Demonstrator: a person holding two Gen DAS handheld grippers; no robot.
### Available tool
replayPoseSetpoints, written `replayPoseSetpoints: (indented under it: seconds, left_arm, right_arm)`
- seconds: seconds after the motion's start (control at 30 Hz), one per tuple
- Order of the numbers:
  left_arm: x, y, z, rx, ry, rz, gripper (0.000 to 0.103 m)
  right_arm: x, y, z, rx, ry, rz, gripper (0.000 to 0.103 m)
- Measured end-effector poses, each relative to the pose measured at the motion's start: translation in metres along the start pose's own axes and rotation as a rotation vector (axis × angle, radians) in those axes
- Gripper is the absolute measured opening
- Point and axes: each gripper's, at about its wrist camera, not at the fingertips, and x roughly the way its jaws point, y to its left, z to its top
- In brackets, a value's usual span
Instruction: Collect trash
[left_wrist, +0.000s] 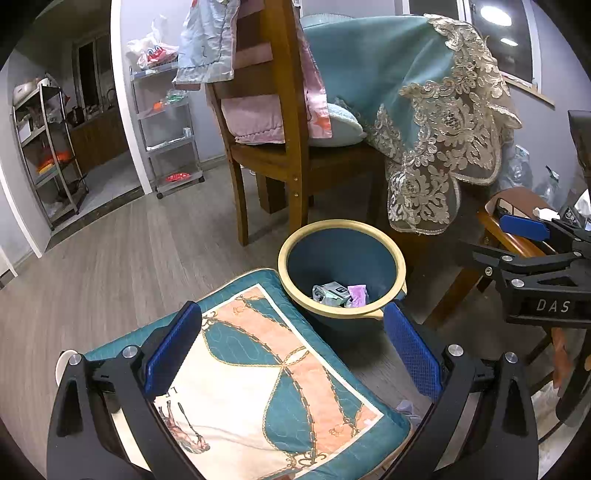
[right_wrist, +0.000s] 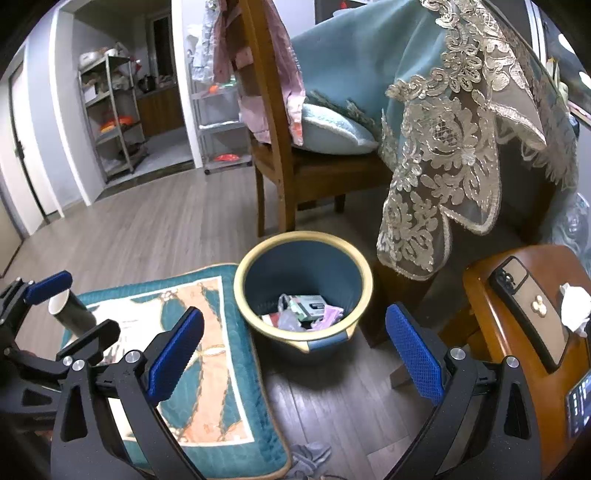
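A blue trash bin with a cream rim stands on the wood floor; it also shows in the right wrist view. Wrappers and crumpled trash lie at its bottom. My left gripper is open and empty, above a patterned seat cushion. My right gripper is open and empty, above the floor in front of the bin. A dark paper cup lies on the cushion by the left gripper's fingers. A crumpled white tissue lies on a wooden stool.
A wooden chair with cushions and clothes stands behind the bin. A table draped in teal cloth with lace hangs at the right. A phone lies on the wooden stool. A grey scrap lies on the floor. Metal shelves stand far left.
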Motion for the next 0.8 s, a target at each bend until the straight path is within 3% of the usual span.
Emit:
replayPoseSetpoints:
  seconds: [0.8]
  left_arm:
    - [-0.0013,-0.0028,-0.0009,0.016,0.000,-0.009,0.097]
  right_arm:
    - [-0.0003,0.0016,-0.0006,0.000,0.004,0.002,0.098]
